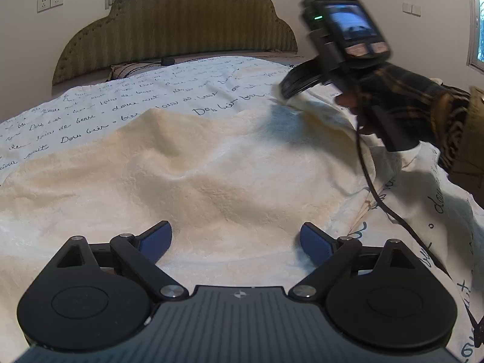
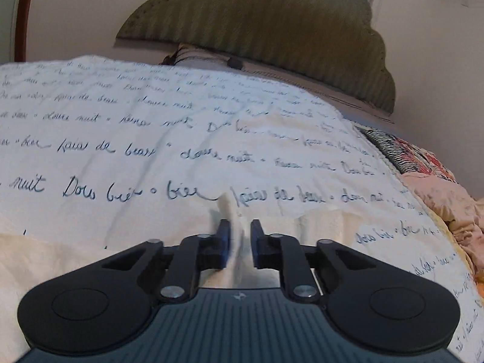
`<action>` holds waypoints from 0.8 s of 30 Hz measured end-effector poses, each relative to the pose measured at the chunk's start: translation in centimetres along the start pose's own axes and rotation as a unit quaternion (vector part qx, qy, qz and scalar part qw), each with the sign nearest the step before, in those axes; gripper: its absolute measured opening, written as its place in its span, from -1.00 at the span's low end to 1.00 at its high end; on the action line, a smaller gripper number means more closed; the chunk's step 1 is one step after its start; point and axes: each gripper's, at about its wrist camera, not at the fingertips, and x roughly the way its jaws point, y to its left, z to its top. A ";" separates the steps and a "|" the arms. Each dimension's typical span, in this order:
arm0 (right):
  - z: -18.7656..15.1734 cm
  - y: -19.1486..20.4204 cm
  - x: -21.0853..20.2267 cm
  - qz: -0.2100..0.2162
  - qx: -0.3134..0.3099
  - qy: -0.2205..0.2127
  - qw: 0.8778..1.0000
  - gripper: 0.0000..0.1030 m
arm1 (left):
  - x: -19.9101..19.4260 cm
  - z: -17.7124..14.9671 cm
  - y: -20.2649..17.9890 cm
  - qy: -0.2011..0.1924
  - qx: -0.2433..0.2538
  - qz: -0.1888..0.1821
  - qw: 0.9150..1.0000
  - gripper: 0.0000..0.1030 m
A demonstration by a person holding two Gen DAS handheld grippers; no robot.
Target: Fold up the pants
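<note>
Cream fleece pants (image 1: 193, 163) lie spread and rumpled on a bed cover printed with handwriting (image 1: 121, 96). My left gripper (image 1: 236, 239) is open, its blue pads wide apart, low over the near part of the pants and holding nothing. My right gripper (image 2: 240, 236) is shut on a fold of the cream pants (image 2: 234, 220) that sticks up between its fingers. In the left wrist view the right gripper (image 1: 295, 89) is at the pants' far right edge, held by a gloved hand (image 1: 402, 103), and is blurred.
A green padded headboard (image 1: 181, 24) stands at the far end of the bed, with a small black object (image 1: 168, 61) below it. A black cable (image 1: 390, 205) hangs from the right gripper. Patterned and pink bedding (image 2: 438, 187) is piled at the right side.
</note>
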 end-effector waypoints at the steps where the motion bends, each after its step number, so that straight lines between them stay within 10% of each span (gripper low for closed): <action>1: -0.4 -1.4 -1.0 0.004 0.028 -0.014 1.000 -0.81 | 0.0 0.0 0.0 0.000 0.000 0.000 1.000 0.83; 13: -9.9 -17.8 -8.2 0.043 0.319 -0.044 0.946 -0.85 | -1.4 1.8 -2.6 -0.019 0.054 -0.010 0.998 0.78; 18: -12.6 -19.8 -6.6 0.131 0.402 -0.030 0.906 -0.79 | -0.6 3.1 -5.9 -0.025 0.103 -0.019 0.994 0.79; 22: -13.8 -19.7 -4.1 0.209 0.502 -0.004 0.839 0.29 | -0.4 3.4 -7.4 -0.026 0.121 -0.020 0.992 0.80; 24: -14.1 -19.1 -3.1 0.244 0.523 0.010 0.817 0.29 | -0.4 3.3 -7.7 -0.026 0.129 -0.023 0.991 0.81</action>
